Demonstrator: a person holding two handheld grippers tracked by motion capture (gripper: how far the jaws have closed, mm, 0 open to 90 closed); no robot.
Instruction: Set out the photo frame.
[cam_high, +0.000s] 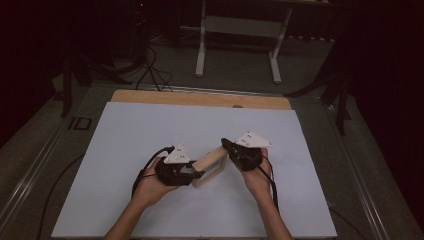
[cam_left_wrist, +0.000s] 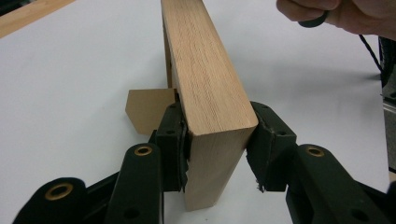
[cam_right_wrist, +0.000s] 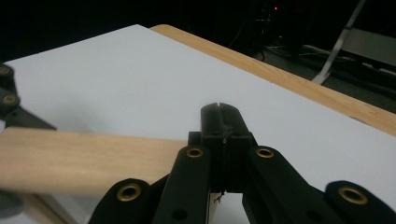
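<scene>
Left gripper (cam_left_wrist: 217, 140) pinches pale rectangular wooden frame (cam_left_wrist: 205, 88) at one end; right gripper (cam_right_wrist: 223, 128) jaws pressed together, empty, beside it.

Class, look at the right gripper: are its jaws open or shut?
Shut. In the right gripper view the right gripper has its black pads pressed together, nothing between them; the wooden piece lies beside it.
</scene>
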